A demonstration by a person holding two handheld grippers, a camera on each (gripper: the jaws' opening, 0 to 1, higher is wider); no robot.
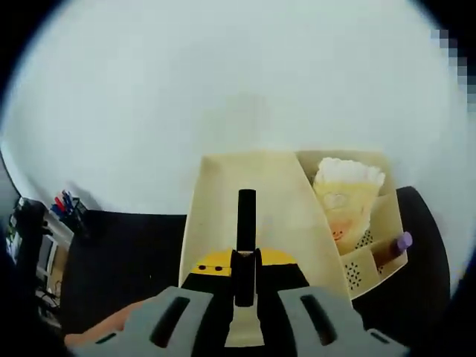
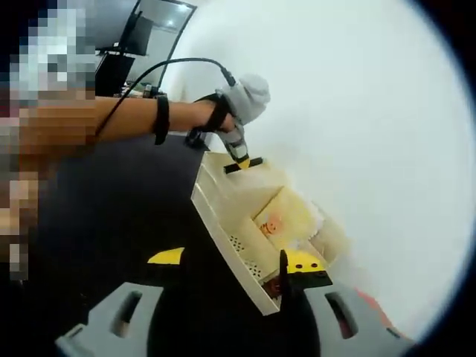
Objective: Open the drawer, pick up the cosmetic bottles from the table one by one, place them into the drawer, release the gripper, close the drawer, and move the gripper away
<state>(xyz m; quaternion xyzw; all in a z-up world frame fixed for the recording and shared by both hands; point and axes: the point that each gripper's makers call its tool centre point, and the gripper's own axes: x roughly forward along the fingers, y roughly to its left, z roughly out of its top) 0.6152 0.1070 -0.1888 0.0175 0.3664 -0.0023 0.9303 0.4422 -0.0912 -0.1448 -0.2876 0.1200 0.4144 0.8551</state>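
Left tongs (image 1: 245,297), in the left gripper view: two pale grey fingers (image 1: 172,318) are rising from the bottom edge, each showing a dark slotted recess. Between them a black centre bar is running forward, backed by a black body carrying a yellow patch with small dark dots.

Right tongs (image 2: 223,312), in the right gripper view: the same grey slotted fingers (image 2: 119,312) are showing, with a thin black bar and a yellow-and-black marking.

In the right gripper view the person's forearm (image 2: 126,115) is wearing a black strap and a dark wrist band. A black cable is looping above it. The hand is wearing a whitish glove (image 2: 244,97), and the left tongs there are showing yellow and black.
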